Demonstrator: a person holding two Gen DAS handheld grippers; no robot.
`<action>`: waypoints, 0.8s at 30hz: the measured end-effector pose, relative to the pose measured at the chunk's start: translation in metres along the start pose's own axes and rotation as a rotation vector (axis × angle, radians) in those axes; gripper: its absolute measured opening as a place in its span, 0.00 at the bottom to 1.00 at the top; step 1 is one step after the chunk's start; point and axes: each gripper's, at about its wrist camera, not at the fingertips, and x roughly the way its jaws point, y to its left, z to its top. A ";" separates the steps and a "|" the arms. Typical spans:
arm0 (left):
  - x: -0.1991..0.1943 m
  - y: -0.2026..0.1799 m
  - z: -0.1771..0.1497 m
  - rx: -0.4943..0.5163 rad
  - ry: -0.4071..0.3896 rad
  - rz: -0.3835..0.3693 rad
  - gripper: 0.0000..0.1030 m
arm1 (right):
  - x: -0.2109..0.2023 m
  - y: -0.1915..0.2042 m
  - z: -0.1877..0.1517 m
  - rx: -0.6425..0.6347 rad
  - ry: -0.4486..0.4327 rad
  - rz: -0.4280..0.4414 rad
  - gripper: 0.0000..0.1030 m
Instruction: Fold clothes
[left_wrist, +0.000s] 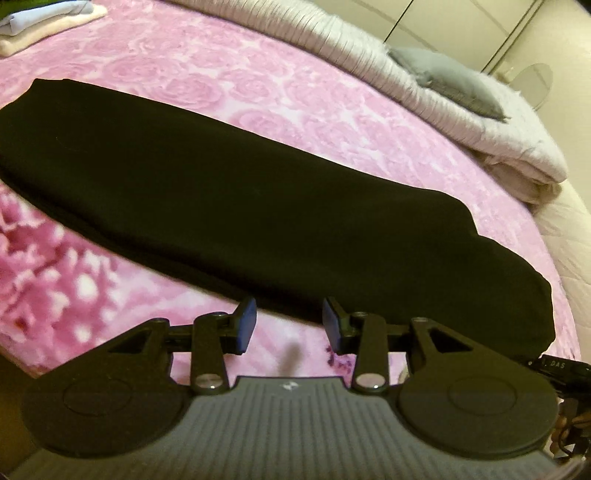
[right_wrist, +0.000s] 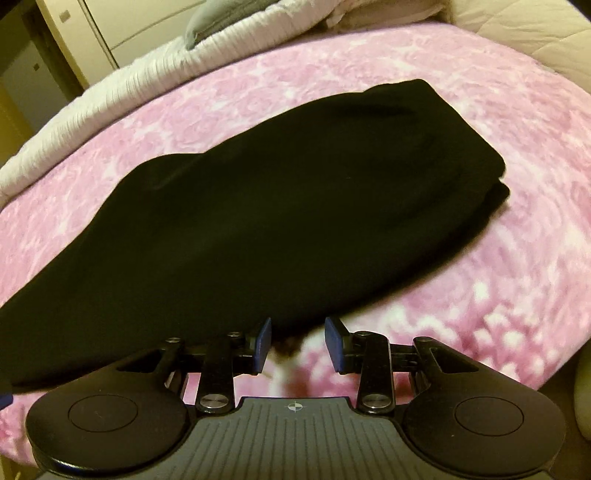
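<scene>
A long black garment (left_wrist: 240, 199) lies folded in a narrow strip on the pink rose-patterned bedspread (left_wrist: 258, 85). It also shows in the right wrist view (right_wrist: 295, 206), with a doubled edge at its far right end. My left gripper (left_wrist: 289, 323) is open and empty, just short of the garment's near edge. My right gripper (right_wrist: 297, 341) is open and empty, at the garment's near edge, its left pad (right_wrist: 264, 341) next to the black cloth.
A folded white duvet (left_wrist: 369, 70) with a grey cushion (left_wrist: 454, 81) lies along the far side of the bed. A stack of folded pale clothes (left_wrist: 40, 26) sits at the far left. Wardrobe doors (left_wrist: 461, 22) stand behind. The bed edge (right_wrist: 546, 373) is close on the right.
</scene>
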 end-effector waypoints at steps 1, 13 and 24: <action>-0.003 0.001 -0.006 0.011 -0.015 -0.004 0.33 | 0.000 -0.002 -0.007 0.000 -0.013 -0.008 0.35; -0.103 -0.009 -0.051 -0.033 -0.205 -0.014 0.34 | -0.096 -0.011 -0.058 0.005 -0.202 0.030 0.35; -0.112 0.090 -0.047 -0.406 -0.295 -0.076 0.42 | -0.086 -0.002 -0.061 0.063 -0.157 0.111 0.36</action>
